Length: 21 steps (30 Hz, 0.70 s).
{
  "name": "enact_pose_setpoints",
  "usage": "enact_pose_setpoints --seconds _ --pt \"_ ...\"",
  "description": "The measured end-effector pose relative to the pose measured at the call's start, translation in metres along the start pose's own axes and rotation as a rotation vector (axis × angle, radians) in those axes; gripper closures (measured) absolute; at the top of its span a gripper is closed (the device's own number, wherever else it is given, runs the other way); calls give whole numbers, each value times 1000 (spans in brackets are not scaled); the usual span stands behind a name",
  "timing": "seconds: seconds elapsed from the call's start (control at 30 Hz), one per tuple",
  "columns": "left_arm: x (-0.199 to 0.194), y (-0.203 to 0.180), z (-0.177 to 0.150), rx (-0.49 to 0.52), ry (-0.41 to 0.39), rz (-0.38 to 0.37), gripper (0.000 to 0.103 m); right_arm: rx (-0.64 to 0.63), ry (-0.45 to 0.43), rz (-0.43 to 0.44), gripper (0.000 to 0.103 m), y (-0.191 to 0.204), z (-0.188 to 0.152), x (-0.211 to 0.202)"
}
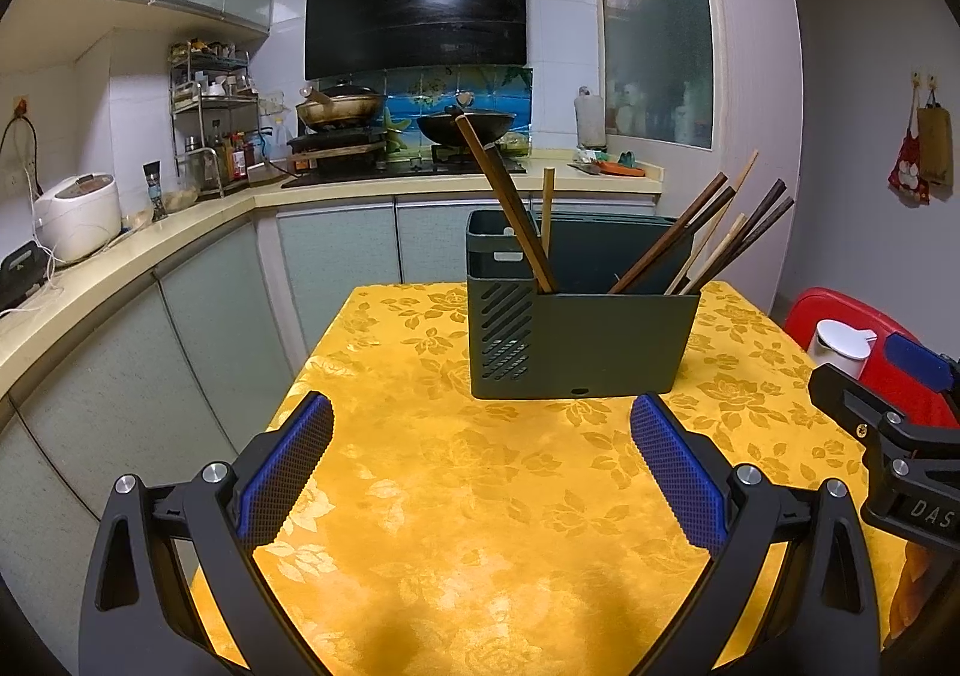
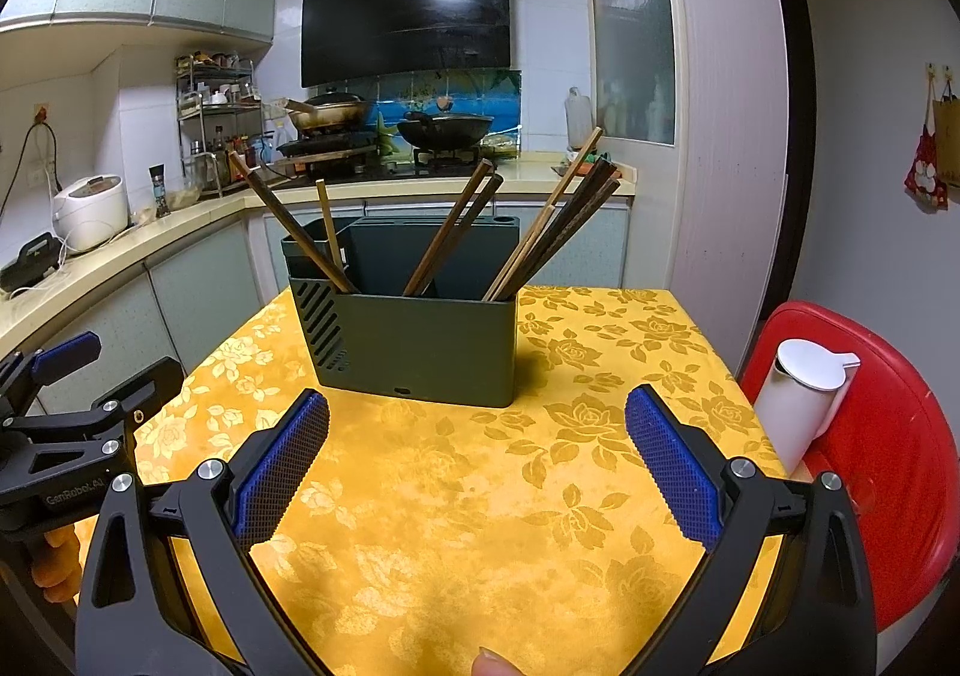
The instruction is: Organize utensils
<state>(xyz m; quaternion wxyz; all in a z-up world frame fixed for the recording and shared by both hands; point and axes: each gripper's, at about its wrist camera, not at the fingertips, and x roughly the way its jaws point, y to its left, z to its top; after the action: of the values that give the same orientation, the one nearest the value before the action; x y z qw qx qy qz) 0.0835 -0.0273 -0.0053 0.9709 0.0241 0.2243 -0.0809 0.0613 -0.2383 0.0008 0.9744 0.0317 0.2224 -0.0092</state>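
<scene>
The dark green utensil holder (image 1: 585, 328) is standing on the yellow tabletop (image 1: 480, 496), its long side facing both cameras. Wooden chopsticks (image 2: 552, 232) are leaning inside, perhaps ten, tips fanning upward and outward. The left hand-held gripper (image 1: 480, 472) and right hand-held gripper (image 2: 477, 466) are hovering spread, holding nothing.

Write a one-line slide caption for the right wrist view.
Open right tool faces a dark green utensil holder of chopsticks on the yellow floral tablecloth.
</scene>
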Motion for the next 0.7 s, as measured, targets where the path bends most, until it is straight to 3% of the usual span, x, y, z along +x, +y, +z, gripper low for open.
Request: enact_pose_setpoints --seconds 0.7 --pt "3 1 -2 -9 22 26 7 -4 8 7 7 2 1 2"
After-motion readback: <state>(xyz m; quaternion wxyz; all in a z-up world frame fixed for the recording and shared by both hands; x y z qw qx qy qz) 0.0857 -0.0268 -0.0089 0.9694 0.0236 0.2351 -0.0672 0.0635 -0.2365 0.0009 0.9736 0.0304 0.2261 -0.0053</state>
